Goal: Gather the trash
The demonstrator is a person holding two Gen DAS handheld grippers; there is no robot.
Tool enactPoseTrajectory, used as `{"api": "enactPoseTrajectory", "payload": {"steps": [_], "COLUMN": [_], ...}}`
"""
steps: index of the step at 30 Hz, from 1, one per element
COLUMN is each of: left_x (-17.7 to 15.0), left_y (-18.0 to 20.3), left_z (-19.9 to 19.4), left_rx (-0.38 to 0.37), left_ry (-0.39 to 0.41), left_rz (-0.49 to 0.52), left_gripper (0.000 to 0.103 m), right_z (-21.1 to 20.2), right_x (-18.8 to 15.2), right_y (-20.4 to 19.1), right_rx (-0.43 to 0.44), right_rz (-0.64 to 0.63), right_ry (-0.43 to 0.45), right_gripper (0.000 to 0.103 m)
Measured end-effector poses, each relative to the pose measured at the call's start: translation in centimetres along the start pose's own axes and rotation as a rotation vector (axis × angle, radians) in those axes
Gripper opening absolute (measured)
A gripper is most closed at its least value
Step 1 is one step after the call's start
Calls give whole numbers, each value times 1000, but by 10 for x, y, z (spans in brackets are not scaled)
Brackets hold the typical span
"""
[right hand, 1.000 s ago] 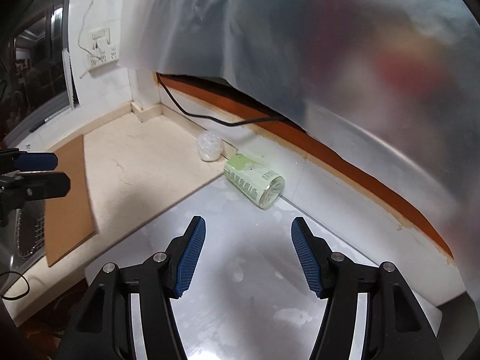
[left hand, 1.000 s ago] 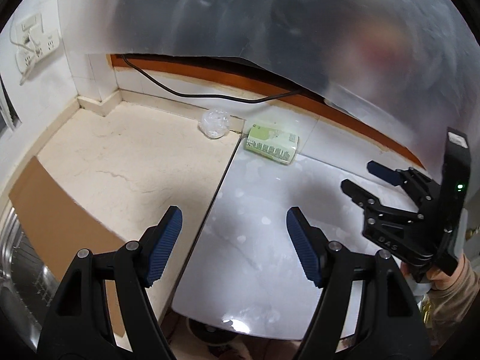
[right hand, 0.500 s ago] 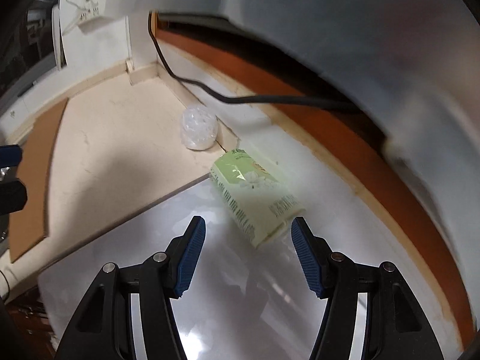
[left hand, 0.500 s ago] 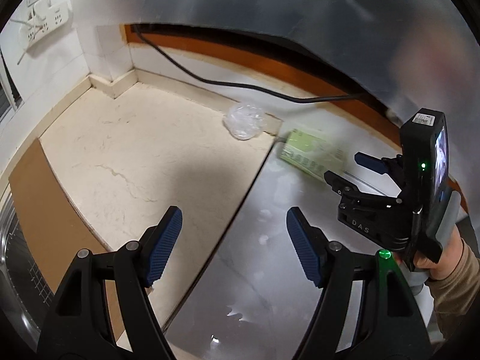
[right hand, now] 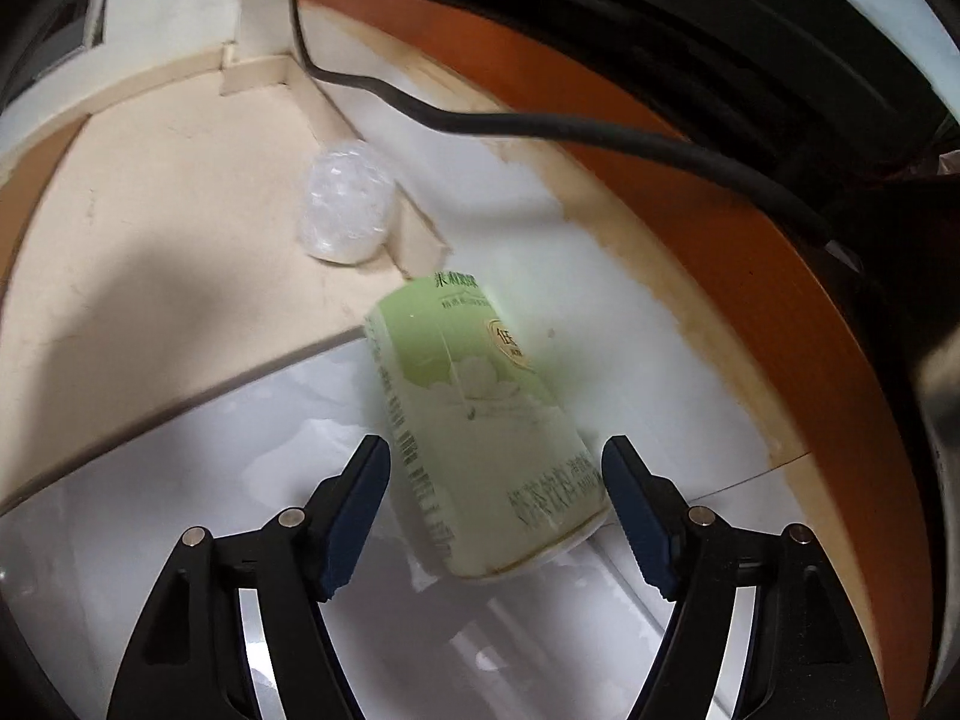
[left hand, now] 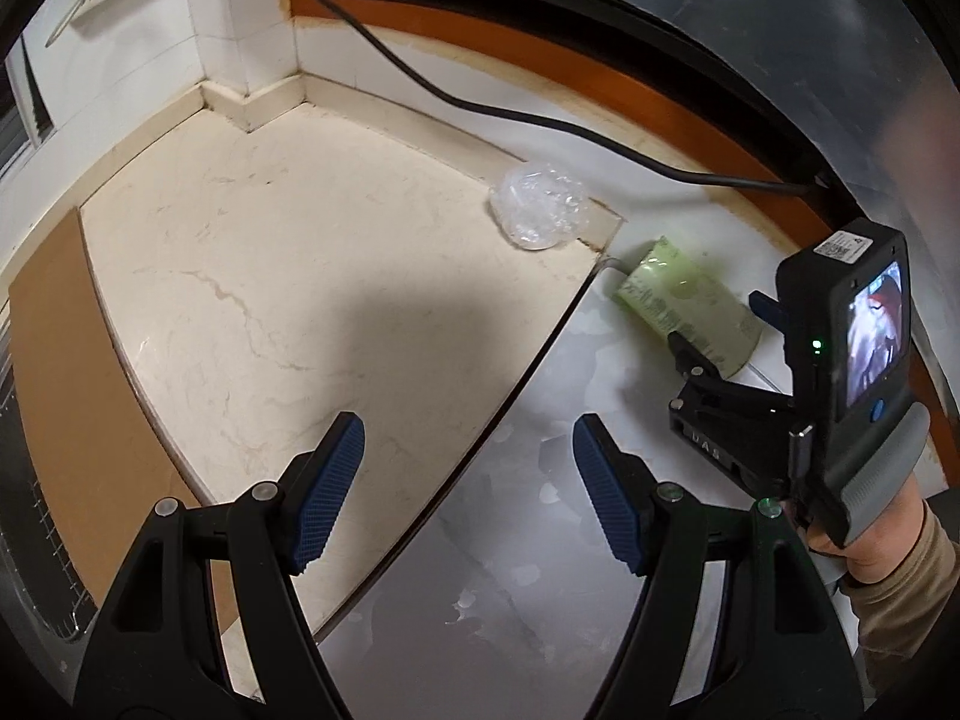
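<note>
- Compared with a second ago, my right gripper (right hand: 495, 510) has come down and forward onto the green cup (right hand: 474, 426); then the cup lay well ahead near the wall, now its near end fills the space between the blue pads.
- The right jaws are opening wider as I arrive, and neither pad presses on the cup. So I judge this the end of the approach, with the grasp not yet made.
- The cup lies on its side on the grey slab (right hand: 180, 480), its open end toward me, its far end pointing away and a little left. The left pad (right hand: 354, 510) sits just beside the cup wall; the right pad (right hand: 636, 516) is just beside the rim.
- The crumpled clear plastic (right hand: 345, 210) lies ahead and to the left of the cup, on the cream counter (right hand: 150, 192), against the ledge.
- My left gripper (left hand: 468, 492) has dropped closer to the counter too, jaws wide and empty; the plastic (left hand: 537, 213) is well ahead of it, slightly right.
</note>
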State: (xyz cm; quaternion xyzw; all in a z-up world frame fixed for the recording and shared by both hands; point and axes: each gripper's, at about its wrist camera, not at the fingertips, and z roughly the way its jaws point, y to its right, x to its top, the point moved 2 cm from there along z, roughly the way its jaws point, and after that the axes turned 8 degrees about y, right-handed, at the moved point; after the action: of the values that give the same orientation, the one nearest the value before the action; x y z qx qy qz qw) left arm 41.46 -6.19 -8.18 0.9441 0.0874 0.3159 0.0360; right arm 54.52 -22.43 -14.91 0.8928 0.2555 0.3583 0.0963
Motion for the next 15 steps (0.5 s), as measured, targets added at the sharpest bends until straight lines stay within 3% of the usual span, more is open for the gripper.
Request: {"api": "enactPoseTrajectory", "payload": {"steps": [8,15], "left_x": [-1,9], "left_y": [0,9], "left_z": [-5,-15], "left_rx": [3,-12], "left_ry": [0,16], "left_rz": [-16,8], "left_gripper": [69,69], "right_z": [14,11], "right_x": [-2,-4], "right_y": [-14,-1], "right_rx": [-49,-6], "right_rz": [-45,54], "right_ry": [22,19], "right_gripper": [71,64]}}
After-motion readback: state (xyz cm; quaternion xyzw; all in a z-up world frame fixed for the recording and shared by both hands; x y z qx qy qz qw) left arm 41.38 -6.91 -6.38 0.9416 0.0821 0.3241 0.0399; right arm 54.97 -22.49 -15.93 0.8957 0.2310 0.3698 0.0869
